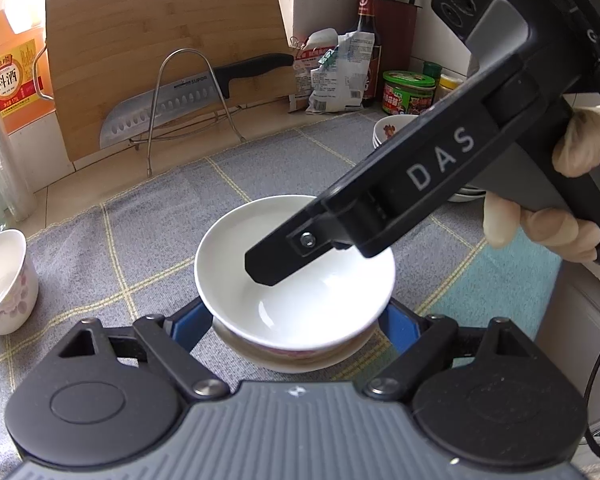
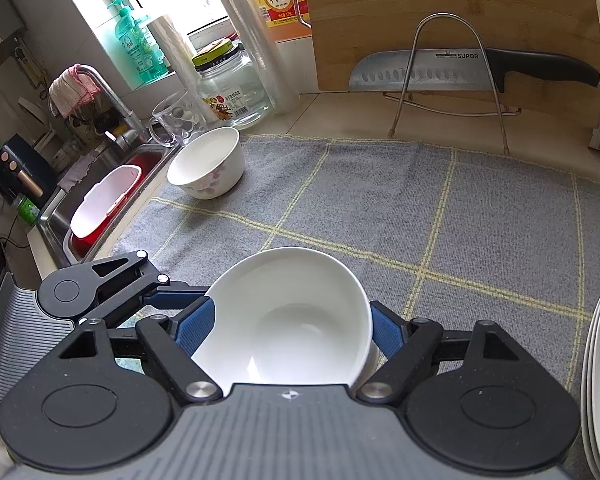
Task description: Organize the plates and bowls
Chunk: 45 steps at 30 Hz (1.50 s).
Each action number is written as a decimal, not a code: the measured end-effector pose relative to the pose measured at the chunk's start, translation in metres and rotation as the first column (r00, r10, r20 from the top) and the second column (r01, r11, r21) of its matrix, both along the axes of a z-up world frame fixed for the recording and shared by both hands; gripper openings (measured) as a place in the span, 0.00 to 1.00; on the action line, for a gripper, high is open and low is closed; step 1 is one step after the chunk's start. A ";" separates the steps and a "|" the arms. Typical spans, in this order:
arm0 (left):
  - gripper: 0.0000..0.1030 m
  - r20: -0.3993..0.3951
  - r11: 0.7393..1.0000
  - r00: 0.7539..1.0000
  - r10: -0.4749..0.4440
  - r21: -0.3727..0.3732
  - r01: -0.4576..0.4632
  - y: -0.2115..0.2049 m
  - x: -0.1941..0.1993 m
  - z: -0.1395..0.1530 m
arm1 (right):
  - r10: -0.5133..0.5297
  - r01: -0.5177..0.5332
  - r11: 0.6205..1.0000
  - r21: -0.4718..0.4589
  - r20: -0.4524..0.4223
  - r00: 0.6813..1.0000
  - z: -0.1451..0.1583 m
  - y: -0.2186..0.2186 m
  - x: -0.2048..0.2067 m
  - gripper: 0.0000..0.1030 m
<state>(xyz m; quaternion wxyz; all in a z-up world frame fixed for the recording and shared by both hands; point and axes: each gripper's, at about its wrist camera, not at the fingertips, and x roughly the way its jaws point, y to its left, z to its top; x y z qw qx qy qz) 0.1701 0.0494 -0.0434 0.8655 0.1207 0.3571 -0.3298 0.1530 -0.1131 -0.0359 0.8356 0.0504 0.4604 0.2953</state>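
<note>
White glazed ceramic bowl (image 2: 288, 320) clamped by right gripper (image 2: 288, 330) fingers, left gripper (image 1: 296, 326) fingers flanking it, contact indiscernible: uneven release risks tipping.

A glossy white ceramic bowl (image 2: 288, 320) sat on a matt, coarse-woven grey cloth (image 2: 380, 208). Behind stood a smooth bamboo-look wooden board (image 1: 160, 40), a shiny steel knife (image 1: 172, 108) (black plastic handle) and a wire metal rack (image 1: 188, 100).
</note>
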 end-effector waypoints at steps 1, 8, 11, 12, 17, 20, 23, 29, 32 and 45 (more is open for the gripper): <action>0.86 0.000 1.000 1.000 0.000 0.000 0.000 0.000 0.000 0.000 | 0.002 -0.002 1.000 -0.002 -0.001 1.000 -0.001 0.000 0.000 0.84; 0.86 0.005 1.000 1.000 0.000 0.004 0.000 -0.001 0.000 0.000 | 0.000 0.000 1.000 -0.005 -0.008 1.000 -0.003 0.000 0.003 0.84; 0.86 0.010 1.000 1.000 -0.001 0.010 0.000 -0.002 -0.001 0.000 | 0.002 -0.002 1.000 -0.008 -0.008 1.000 -0.003 0.001 0.002 0.84; 0.86 0.011 1.000 1.000 0.000 0.011 0.000 -0.003 -0.001 0.000 | 0.003 -0.003 1.000 -0.009 -0.008 1.000 -0.003 0.001 0.002 0.84; 0.87 0.015 1.000 1.000 -0.002 0.016 0.002 -0.003 -0.001 0.000 | 0.000 0.000 1.000 -0.004 -0.007 1.000 -0.003 0.000 0.002 0.84; 0.87 0.017 1.000 1.000 -0.006 0.020 0.005 -0.003 -0.001 -0.001 | -0.001 0.001 1.000 -0.005 -0.007 1.000 -0.002 0.000 0.002 0.84; 0.88 0.020 1.000 1.000 -0.009 0.025 0.009 -0.004 -0.001 -0.001 | -0.001 0.001 1.000 -0.007 -0.008 1.000 -0.002 0.000 0.002 0.84; 0.92 0.029 0.999 0.999 -0.014 0.045 0.013 -0.006 -0.001 -0.002 | 0.003 -0.003 1.000 -0.009 -0.008 1.000 -0.003 0.000 0.001 0.85; 0.92 0.027 0.999 1.000 -0.014 0.036 0.013 -0.002 -0.001 -0.001 | 0.005 -0.005 1.000 -0.004 -0.006 1.000 -0.003 0.000 0.000 0.92; 0.95 0.071 1.000 0.997 0.003 0.004 -0.003 0.022 -0.010 0.006 | -0.007 0.010 0.999 -0.044 0.060 0.998 0.009 0.004 -0.007 1.00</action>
